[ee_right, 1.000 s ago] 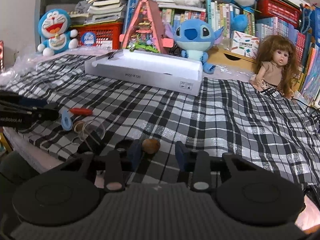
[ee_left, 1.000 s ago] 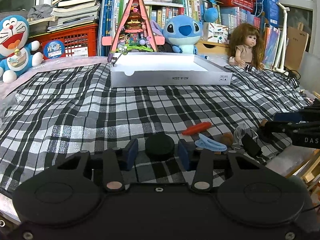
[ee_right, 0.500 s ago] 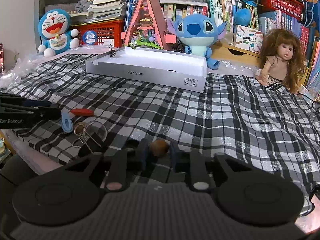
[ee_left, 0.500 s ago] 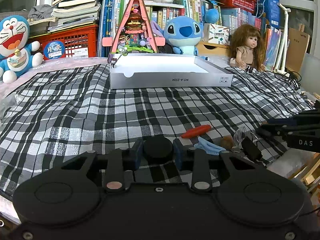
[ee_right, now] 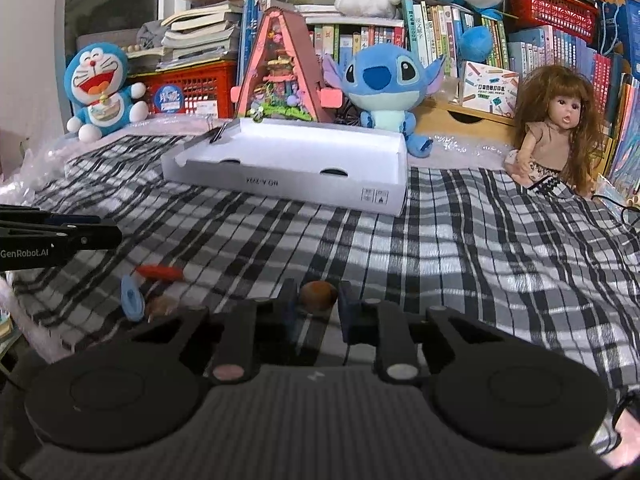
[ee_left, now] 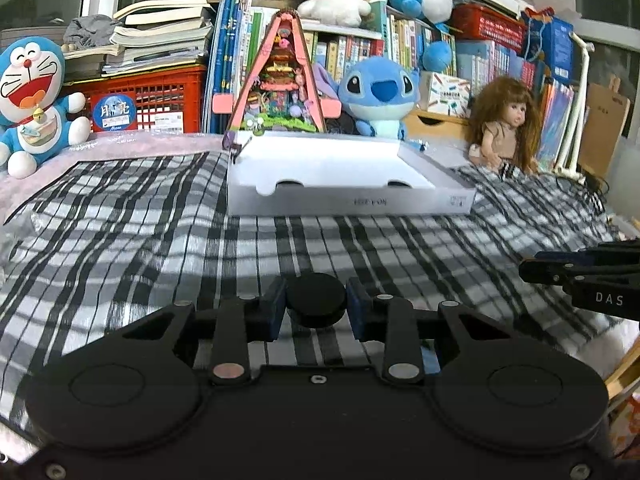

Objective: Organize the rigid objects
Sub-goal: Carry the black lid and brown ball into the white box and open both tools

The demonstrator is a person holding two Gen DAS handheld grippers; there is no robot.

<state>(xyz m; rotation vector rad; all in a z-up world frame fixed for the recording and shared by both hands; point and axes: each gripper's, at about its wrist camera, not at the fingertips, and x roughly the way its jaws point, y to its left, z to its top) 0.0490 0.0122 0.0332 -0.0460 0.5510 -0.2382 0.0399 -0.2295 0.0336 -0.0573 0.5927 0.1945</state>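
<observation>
White shallow cardboard box (ee_left: 348, 200) sitting dead ahead, left gripper (ee_left: 316, 306) clamped on black round puck (ee_left: 316, 300), right gripper (ee_right: 318, 306) on brown ball (ee_right: 318, 296).

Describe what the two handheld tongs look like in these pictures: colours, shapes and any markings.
Both tools are matte black. The left tongs and right tongs each have two flat black arms ending in dark blue pads, with silver pivot rivets and two round discs on the body behind. Seen from the side, one reads "DAS" in white, the other "GenRobot.AI". No cables or sleeves show.
</observation>
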